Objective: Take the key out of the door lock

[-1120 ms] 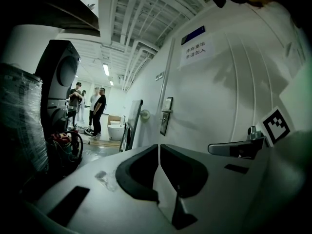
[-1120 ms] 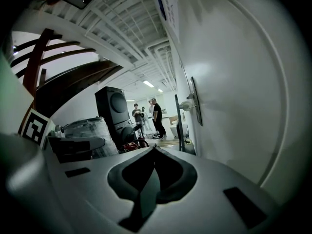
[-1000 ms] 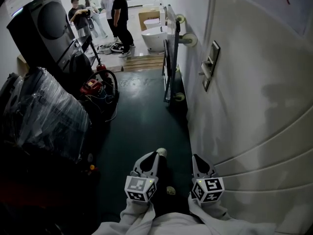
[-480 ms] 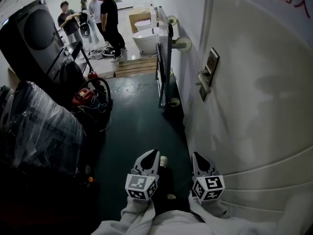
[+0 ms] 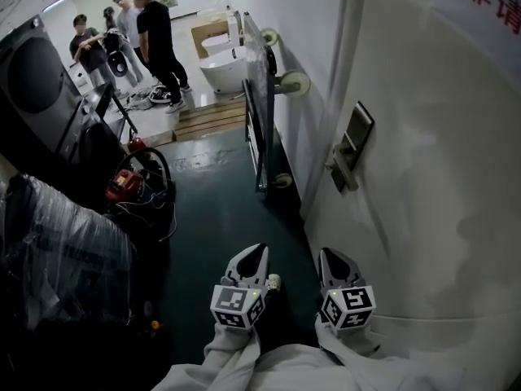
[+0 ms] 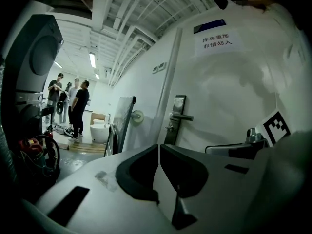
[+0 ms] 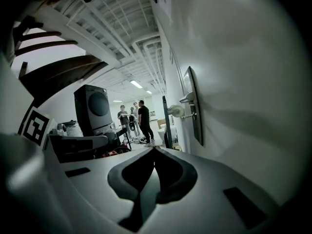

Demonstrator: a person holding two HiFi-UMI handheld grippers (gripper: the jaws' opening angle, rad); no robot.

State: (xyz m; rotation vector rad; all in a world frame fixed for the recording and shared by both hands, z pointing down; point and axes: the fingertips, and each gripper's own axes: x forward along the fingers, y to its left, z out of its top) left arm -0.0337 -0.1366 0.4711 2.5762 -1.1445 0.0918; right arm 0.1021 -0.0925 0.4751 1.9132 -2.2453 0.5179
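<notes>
Corridor, dark green floor [image 5: 220, 202], white door [image 5: 423, 177] along the right side: lock plate [image 5: 353, 145] stands upright on the door, ahead of, above and right of both grippers, well apart; key too small to make out there. Left gripper [image 5: 254, 252] and right gripper [image 5: 331, 256] each have jaws closed together, nothing between. Right gripper is nearer the door; judgement: a key would project square from its face.
</notes>
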